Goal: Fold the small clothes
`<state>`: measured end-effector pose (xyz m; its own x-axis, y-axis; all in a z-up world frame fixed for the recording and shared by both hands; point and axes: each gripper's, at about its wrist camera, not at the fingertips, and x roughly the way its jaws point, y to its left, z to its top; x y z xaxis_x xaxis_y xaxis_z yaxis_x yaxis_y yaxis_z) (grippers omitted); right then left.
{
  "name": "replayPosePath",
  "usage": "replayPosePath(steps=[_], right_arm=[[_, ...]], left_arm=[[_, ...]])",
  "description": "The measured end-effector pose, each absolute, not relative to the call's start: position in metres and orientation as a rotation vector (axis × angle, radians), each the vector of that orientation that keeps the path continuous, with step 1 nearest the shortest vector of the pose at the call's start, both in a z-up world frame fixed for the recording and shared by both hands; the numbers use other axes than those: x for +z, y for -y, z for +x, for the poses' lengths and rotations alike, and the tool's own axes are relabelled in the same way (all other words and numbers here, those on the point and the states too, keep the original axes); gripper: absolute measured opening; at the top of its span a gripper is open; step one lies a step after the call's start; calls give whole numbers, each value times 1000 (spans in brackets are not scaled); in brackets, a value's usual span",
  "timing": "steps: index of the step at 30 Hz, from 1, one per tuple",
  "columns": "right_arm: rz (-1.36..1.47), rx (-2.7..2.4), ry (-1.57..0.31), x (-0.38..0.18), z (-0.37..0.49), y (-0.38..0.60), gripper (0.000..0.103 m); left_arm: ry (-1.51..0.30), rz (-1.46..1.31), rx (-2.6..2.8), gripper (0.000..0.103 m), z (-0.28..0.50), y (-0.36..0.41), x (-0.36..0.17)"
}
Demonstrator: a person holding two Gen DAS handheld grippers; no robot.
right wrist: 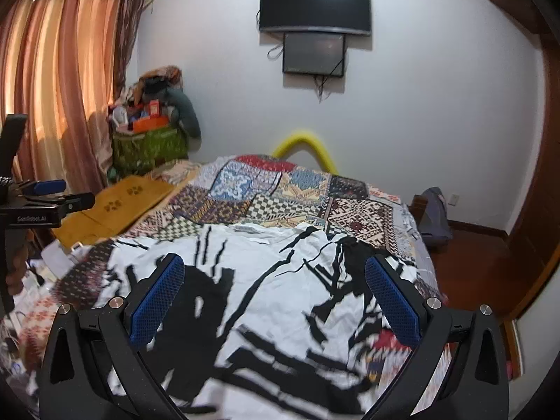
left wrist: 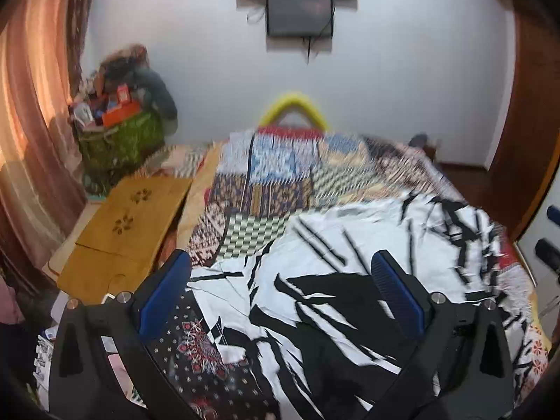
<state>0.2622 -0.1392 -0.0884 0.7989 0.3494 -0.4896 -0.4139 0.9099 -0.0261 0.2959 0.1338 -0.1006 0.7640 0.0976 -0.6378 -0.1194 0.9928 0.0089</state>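
A white garment with black brush-stroke print [left wrist: 350, 266] [right wrist: 266, 280] lies spread on the patchwork bedspread [left wrist: 273, 182] [right wrist: 280, 192]. My left gripper [left wrist: 280, 266] hovers open above its near left part, blue pads wide apart, nothing between them. A black garment with small red and white motifs [left wrist: 196, 357] lies under the left finger, partly beneath the white one. My right gripper [right wrist: 274, 273] is open too, over the middle of the white garment. The left gripper [right wrist: 45, 196] shows from the side at the left edge of the right wrist view, held by a hand [right wrist: 15, 273].
A wooden lap table [left wrist: 126, 231] [right wrist: 115, 206] sits at the bed's left side. A green basket piled with things [left wrist: 122, 133] [right wrist: 150, 140] stands by the curtain [right wrist: 66, 70]. A TV [right wrist: 315, 5] hangs on the far wall. A backpack [right wrist: 434, 217] rests on the floor to the right.
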Motion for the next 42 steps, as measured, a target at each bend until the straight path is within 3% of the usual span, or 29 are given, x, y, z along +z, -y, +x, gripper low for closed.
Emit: replayPosePath(steps=[7, 13, 15, 17, 21, 25, 26, 30, 37, 42], right_arm=[[-204, 438, -628, -125, 355, 141, 103], [-245, 404, -758, -161, 429, 147, 96], [-236, 407, -800, -173, 452, 148, 86], [-234, 409, -849, -187, 472, 147, 79], [-228, 415, -945, -215, 501, 139, 53], [-296, 423, -919, -225, 498, 132, 24], [-312, 428, -915, -226, 497, 132, 13], [-353, 391, -910, -223, 498, 142, 8], [-366, 311, -925, -223, 504, 165, 9], [-395, 340, -922, -209, 485, 162, 21]], left_arm=[[-891, -128, 110, 101, 381, -182, -168], [-1045, -131, 139, 83, 438, -211, -233], [-1106, -129, 144, 76, 452, -218, -256], [-1156, -137, 152, 61, 462, -223, -276], [-1242, -212, 104, 44, 470, -227, -312], [-1236, -190, 77, 8, 472, -210, -316], [-1234, -173, 85, 7, 474, -207, -316], [-1231, -117, 107, 5, 484, -191, -313], [-1221, -52, 148, 6, 496, -177, -315], [-1177, -88, 122, 12, 472, -186, -283]])
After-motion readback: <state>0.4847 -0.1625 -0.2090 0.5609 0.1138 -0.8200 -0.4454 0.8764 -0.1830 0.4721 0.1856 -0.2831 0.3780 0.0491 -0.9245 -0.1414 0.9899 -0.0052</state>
